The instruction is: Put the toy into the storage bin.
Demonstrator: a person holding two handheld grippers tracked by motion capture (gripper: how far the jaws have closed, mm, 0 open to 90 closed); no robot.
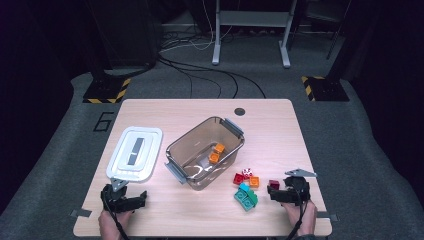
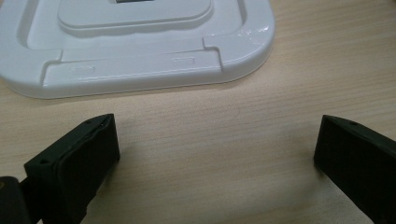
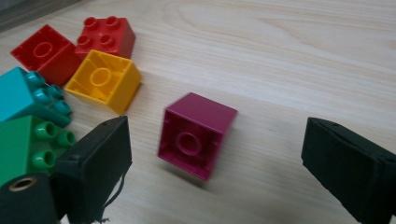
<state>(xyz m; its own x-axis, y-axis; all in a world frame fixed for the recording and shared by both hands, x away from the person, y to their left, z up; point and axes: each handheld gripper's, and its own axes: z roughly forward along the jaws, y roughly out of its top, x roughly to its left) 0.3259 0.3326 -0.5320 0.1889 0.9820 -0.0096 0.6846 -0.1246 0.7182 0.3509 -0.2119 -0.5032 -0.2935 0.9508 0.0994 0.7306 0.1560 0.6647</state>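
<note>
High view: clear bin (image 1: 205, 152) mid-surface with two orange bricks (image 1: 216, 153) inside, white lid (image 1: 135, 152) to its left, loose brick cluster (image 1: 246, 187) to the bin's right. Left claw (image 1: 131, 200) sits near the lid's near edge, right claw (image 1: 276, 192) just beside the magenta brick (image 1: 274, 184); brick detail too small to read from up there

Right gripper view gives what the high view can't: right claw (image 3: 215, 154) jaws wide apart, magenta brick (image 3: 196, 135) on the surface (image 3: 303, 56) ahead of them, roughly centred on the gap, pads not touching it. Brick is tipped so its hollow underside with the round socket faces the camera; slightly blurred. Beyond the left jaw: yellow brick (image 3: 103, 81), also hollow side showing, two red bricks (image 3: 74, 46), a teal (image 3: 25, 95) and a green one (image 3: 28, 144)

Left gripper view: left claw (image 2: 215, 149) open, bare wood between the jaws, lid (image 2: 135, 42) edge just ahead, apart from the jaws
</note>
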